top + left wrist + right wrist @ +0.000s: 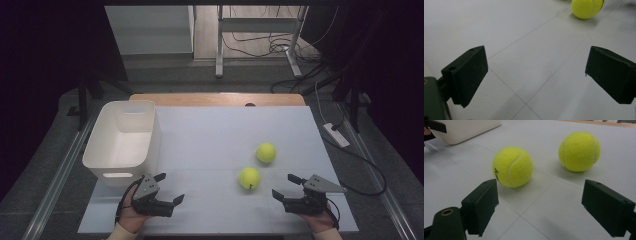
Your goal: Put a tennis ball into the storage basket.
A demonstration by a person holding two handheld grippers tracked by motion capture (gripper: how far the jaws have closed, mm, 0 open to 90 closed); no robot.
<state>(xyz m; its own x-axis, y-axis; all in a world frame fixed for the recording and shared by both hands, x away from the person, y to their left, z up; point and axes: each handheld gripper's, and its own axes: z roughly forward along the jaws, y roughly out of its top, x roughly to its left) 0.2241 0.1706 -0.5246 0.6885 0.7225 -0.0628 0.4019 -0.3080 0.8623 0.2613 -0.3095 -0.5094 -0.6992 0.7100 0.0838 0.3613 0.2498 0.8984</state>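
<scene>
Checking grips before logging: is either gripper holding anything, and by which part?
Nothing is held. The left gripper and right gripper have open, empty jaws; both tennis balls lie free.

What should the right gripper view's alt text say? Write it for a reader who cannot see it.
Two yellow tennis balls, the nearer ball and the farther ball, lie apart on a white table ahead of the open, empty right gripper. A white bin stands at top left.

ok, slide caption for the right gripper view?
Open right gripper faces two tennis balls on the table.

high view: above, forward-down | both gripper views: low, close over table (210,135), sharing nearer ball (512,166)
</scene>
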